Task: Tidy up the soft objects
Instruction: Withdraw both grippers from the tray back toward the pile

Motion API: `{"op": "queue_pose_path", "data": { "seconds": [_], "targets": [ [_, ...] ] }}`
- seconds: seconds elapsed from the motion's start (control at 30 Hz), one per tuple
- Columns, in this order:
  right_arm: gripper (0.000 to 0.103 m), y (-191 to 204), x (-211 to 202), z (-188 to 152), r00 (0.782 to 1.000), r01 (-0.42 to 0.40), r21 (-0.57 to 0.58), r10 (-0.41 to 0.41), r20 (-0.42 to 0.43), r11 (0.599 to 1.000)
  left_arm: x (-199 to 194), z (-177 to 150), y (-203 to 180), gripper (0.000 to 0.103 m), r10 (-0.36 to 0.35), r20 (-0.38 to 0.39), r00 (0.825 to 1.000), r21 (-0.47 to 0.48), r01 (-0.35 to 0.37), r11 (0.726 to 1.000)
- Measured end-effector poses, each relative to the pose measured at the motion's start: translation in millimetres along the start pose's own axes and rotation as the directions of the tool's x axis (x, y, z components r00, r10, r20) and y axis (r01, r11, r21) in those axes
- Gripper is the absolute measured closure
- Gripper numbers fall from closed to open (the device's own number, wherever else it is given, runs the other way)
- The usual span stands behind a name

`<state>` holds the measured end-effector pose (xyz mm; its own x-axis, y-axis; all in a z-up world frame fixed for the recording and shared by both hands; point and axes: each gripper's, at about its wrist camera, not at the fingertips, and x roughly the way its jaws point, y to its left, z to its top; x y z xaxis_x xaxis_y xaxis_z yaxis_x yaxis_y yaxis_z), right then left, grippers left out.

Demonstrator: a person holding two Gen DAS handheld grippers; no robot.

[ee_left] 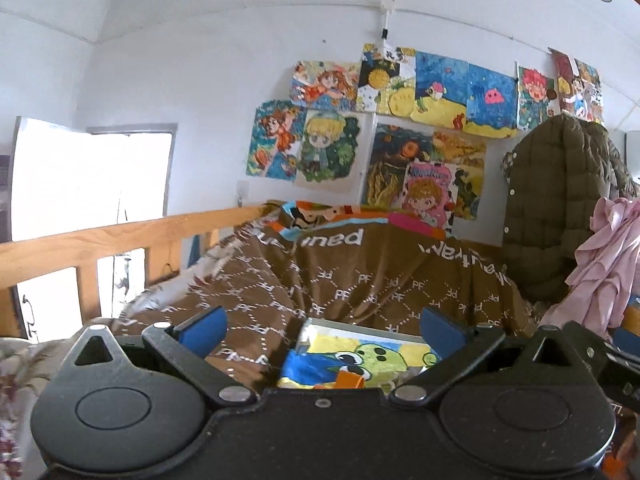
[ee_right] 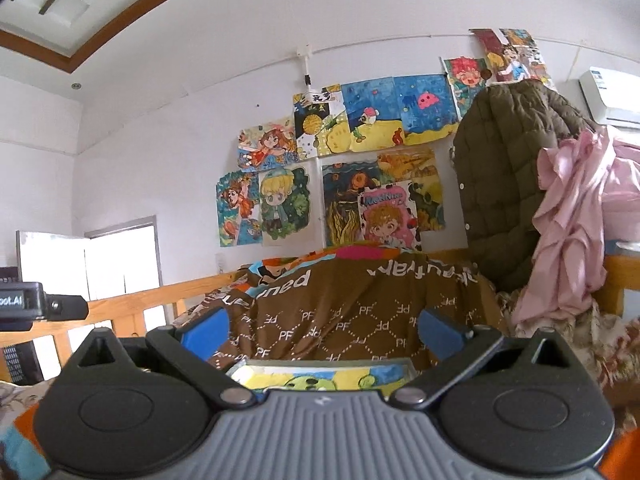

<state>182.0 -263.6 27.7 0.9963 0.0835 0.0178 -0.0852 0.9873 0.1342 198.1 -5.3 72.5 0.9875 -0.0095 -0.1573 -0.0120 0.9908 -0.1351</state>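
A brown patterned blanket (ee_left: 340,280) lies heaped on the bed ahead; it also shows in the right wrist view (ee_right: 360,312). An olive quilted jacket (ee_left: 556,204) hangs at the right, with a pink garment (ee_left: 604,256) draped beside it; both show in the right wrist view, the jacket (ee_right: 508,176) and the pink garment (ee_right: 572,224). My left gripper (ee_left: 322,326) is open and empty, above a colourful painted picture (ee_left: 360,354). My right gripper (ee_right: 322,328) is open and empty over the same picture (ee_right: 320,376).
A wooden bed rail (ee_left: 100,248) runs along the left, with a bright doorway (ee_left: 80,184) behind it. Several drawings (ee_left: 400,120) hang on the white wall. An air conditioner (ee_right: 608,96) sits high at the right. The left gripper's body (ee_right: 24,304) shows at the left edge.
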Motion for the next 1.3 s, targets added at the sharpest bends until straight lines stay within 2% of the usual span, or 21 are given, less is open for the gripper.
{"op": "queue_pose_path", "data": {
  "seconds": [0.17,0.3,0.47,0.73,0.93,1.1,1.3],
  "targets": [
    [0.0,9,-35,-10,1.0,-0.004,-0.006,0.004,-0.026,1.0,-30,-5,16,0.001,-0.005,0.018,1.0,-0.009,0.005,1.0],
    [0.0,12,-54,-17,0.997,-0.02,0.016,0.021,-0.078,1.0,-46,-10,21,0.001,-0.021,0.022,1.0,-0.023,0.021,0.999],
    [0.0,16,-70,-23,0.993,0.01,0.019,-0.007,-0.117,1.0,-66,-22,19,0.001,-0.067,0.031,0.997,0.001,0.067,0.998],
    [0.0,30,-87,-32,0.982,0.031,-0.023,-0.035,-0.186,0.999,-79,-47,18,0.001,-0.07,-0.055,0.996,0.022,0.071,0.997],
    [0.0,38,-97,-44,0.962,0.061,-0.063,-0.076,-0.261,0.996,-83,-77,13,0.001,-0.059,-0.131,0.99,0.071,0.069,0.995],
    [0.0,37,-100,-48,0.948,0.107,-0.045,-0.116,-0.296,0.993,-81,-96,11,0.001,-0.069,-0.158,0.985,0.129,0.09,0.988],
    [0.0,33,-100,-53,0.936,0.122,-0.038,-0.128,-0.328,0.992,-80,-103,18,0.001,-0.037,-0.174,0.984,0.148,0.063,0.987]
  ]
}}
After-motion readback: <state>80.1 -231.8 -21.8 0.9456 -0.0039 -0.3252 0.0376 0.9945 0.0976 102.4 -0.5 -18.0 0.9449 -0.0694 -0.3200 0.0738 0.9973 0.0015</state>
